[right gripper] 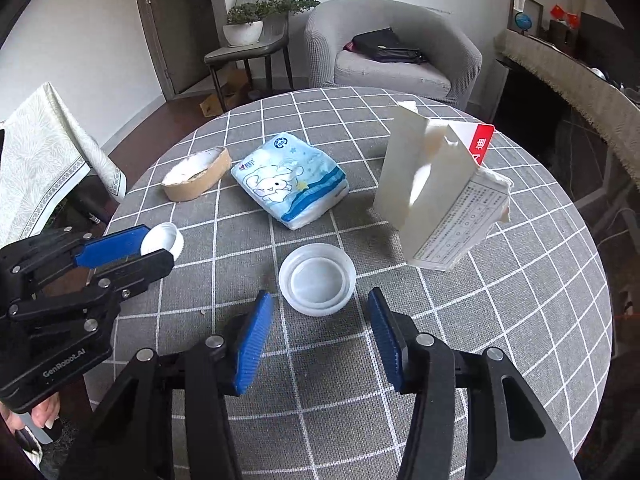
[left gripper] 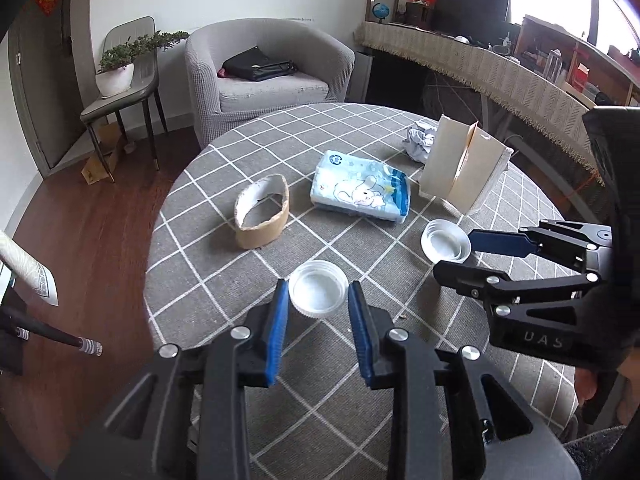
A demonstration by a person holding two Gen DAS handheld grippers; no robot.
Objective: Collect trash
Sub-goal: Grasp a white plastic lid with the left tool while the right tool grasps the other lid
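Right now two white plastic lids lie on the round surface (left gripper: 224, 216) with its grey checked cloth. Both lids are shallow, round and translucent, resting with the hollow side up. The left tongs (left gripper: 318, 300) pinch the near lid (left gripper: 318, 287) by its ribbed rim, a blue pad on each side. The right tongs (right gripper: 320, 320) are spread around the far lid (right gripper: 317, 279), which sits between the pads without touching them. Farther back lie a torn brown cardboard ring (left gripper: 262, 211) with a white inside, a blue tissue pack (left gripper: 361, 192) printed with a cartoon rabbit, and a torn-open white carton (left gripper: 460, 170) standing on its edges. The left wrist view alone shows a crumpled paper ball (left gripper: 420, 140) behind the carton; in the right wrist view the carton hides that spot. The right wrist view alone shows the carton's red panel and printed side (right gripper: 460, 224), and a patterned cloth (right gripper: 44, 160) draped at the left.
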